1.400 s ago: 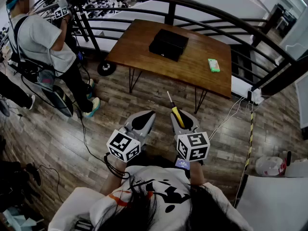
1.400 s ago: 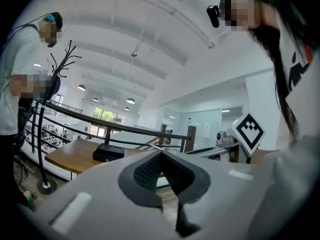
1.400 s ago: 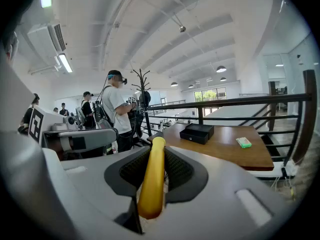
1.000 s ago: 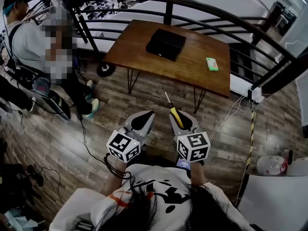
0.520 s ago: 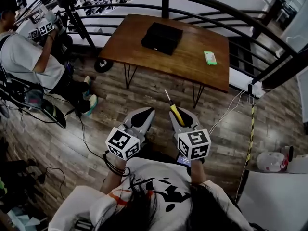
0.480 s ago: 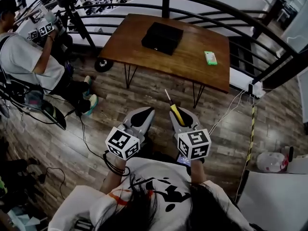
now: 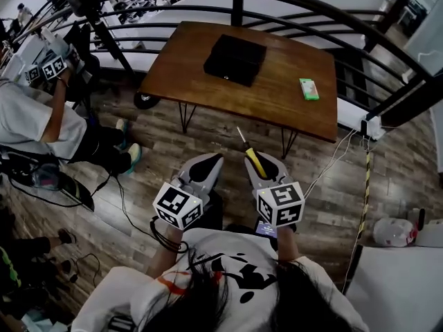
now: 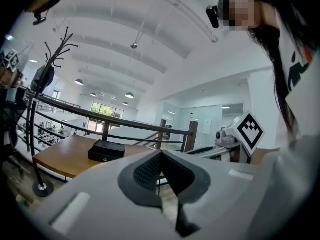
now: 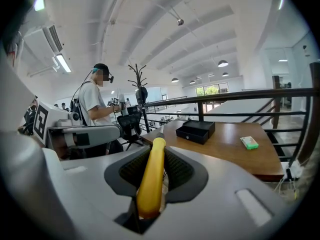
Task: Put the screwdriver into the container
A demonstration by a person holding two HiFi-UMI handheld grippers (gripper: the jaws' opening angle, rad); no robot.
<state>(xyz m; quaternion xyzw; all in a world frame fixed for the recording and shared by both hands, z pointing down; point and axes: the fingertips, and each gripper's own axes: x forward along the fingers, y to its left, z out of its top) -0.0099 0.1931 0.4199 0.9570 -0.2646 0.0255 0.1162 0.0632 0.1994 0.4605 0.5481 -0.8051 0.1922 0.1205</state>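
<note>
1. Wood-plank floor (image 7: 208, 133), dull and streaked grey-brown, fills the head view. A curved dark metal railing (image 7: 325, 16) arcs across 12 o'clock.
2. Rectangular brown wooden counter (image 7: 277, 102) on thin hairpin legs stands at 12 o'clock, just inside the railing. Its near edge is straight and bare.
3. Matte black, boxy container (image 7: 235, 59) sits on the counter toward 11 o'clock. It is well apart from a small flat green packet (image 7: 309, 88) at 1 o'clock, with bare wood between them.
4. Right tool (image 7: 264, 164) is smooth grey plastic with ribbed dark pads, and it is clamped on the screwdriver (image 7: 254, 162). The glossy, rounded yellow handle lies between the pads. The thin metal shaft points out toward 11 o'clock, over the floor and short of the counter.
5. Left tool (image 7: 201, 168) is just beside it at 9 o'clock, its ribbed pads closed together with nothing between them.
6. Open floor lies between both tools and the counter. A person (image 7: 41, 116) and loose black cables (image 7: 121, 192) crowd 9 o'clock, and a white cable (image 7: 332, 161) trails at 3 o'clock.
</note>
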